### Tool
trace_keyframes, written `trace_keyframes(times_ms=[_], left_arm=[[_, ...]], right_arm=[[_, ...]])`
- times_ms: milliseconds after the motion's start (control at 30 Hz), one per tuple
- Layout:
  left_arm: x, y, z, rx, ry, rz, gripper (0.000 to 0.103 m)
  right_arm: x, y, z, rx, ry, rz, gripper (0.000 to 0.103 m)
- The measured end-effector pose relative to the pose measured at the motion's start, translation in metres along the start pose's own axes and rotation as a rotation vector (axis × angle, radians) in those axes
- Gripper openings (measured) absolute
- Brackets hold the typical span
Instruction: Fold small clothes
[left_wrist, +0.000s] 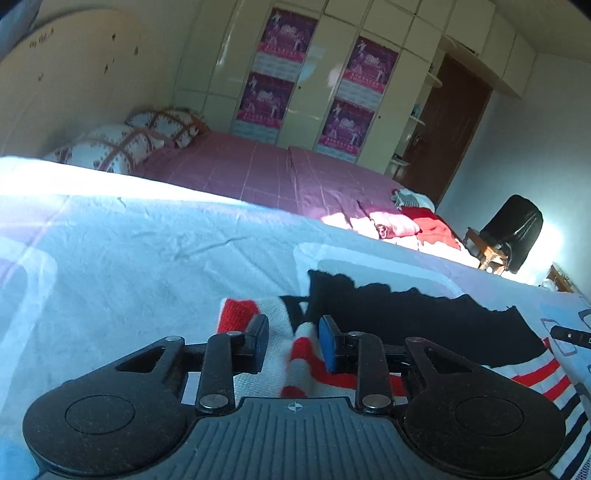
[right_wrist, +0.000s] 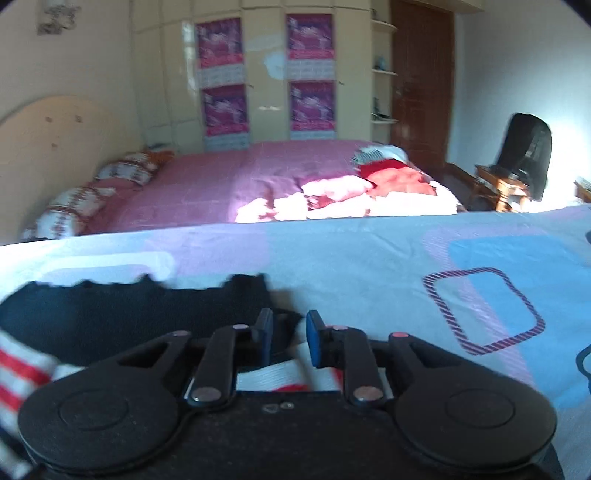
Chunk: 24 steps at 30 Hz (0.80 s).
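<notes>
A small knit garment (left_wrist: 424, 317), black with white, red and navy stripes, lies on a pale blue patterned sheet (left_wrist: 147, 258). My left gripper (left_wrist: 293, 341) is open low over its left end, with a raised ridge of striped fabric between the fingers. In the right wrist view the same garment (right_wrist: 129, 314) stretches to the left. My right gripper (right_wrist: 290, 338) is open over its right end, with black and white fabric between the fingers.
Behind the sheet is a second bed with a pink cover (left_wrist: 258, 170), pillows (left_wrist: 110, 147) and a pile of red and pink clothes (right_wrist: 369, 184). A wardrobe with posters (right_wrist: 266, 74), a brown door (right_wrist: 421, 74) and a black chair (right_wrist: 528, 155) stand beyond.
</notes>
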<state>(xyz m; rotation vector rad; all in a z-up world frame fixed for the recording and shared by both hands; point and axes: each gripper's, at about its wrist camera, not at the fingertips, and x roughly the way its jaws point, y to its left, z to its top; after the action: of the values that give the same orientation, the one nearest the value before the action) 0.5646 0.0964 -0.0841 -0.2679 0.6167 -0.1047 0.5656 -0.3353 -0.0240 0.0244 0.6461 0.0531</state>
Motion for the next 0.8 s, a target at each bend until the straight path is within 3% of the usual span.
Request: trace_keyframes(times_ms=[67, 133, 167, 200, 267, 333, 367, 467, 600, 667, 800], left_arm=[[-0.005, -0.027, 0.001, 0.042, -0.010, -0.064, 0.030], [0.002, -0.064, 0.000, 0.134, -0.001, -0.114, 0.043], [0.009, -0.085, 0.000, 0.182, 0.003, -0.145, 0.058], [0.017, -0.099, -0.001, 0.204, 0.013, -0.162, 0.064], [0.036, -0.124, -0.003, 0.227, 0.054, -0.198, 0.064], [0.054, -0.134, -0.012, 0.214, 0.119, -0.215, 0.064], [0.061, -0.135, -0.019, 0.219, 0.150, -0.214, 0.064], [0.053, -0.127, -0.034, 0.240, 0.131, -0.201, 0.064], [0.033, -0.086, -0.029, 0.267, 0.086, -0.033, 0.064], [0.020, -0.059, -0.030, 0.270, 0.058, -0.043, 0.063], [0.010, -0.063, -0.029, 0.342, 0.061, -0.012, 0.063]], right_arm=[[-0.012, 0.024, -0.004, -0.068, -0.014, 0.068, 0.022], [-0.012, 0.053, -0.007, -0.127, -0.011, 0.125, 0.021], [-0.008, 0.067, -0.006, -0.148, -0.010, 0.139, 0.022], [-0.001, 0.077, -0.004, -0.157, 0.000, 0.138, 0.022], [0.018, 0.093, 0.004, -0.137, 0.051, 0.154, 0.024], [0.040, 0.099, 0.005, -0.108, 0.162, 0.194, 0.025], [0.049, 0.100, -0.003, -0.109, 0.202, 0.185, 0.025], [0.038, 0.088, -0.012, -0.157, 0.141, 0.180, 0.024], [0.024, 0.041, -0.015, -0.156, 0.097, 0.019, 0.022], [0.017, 0.013, -0.017, -0.118, 0.095, 0.024, 0.019], [0.013, 0.008, -0.022, -0.145, 0.088, 0.012, 0.022]])
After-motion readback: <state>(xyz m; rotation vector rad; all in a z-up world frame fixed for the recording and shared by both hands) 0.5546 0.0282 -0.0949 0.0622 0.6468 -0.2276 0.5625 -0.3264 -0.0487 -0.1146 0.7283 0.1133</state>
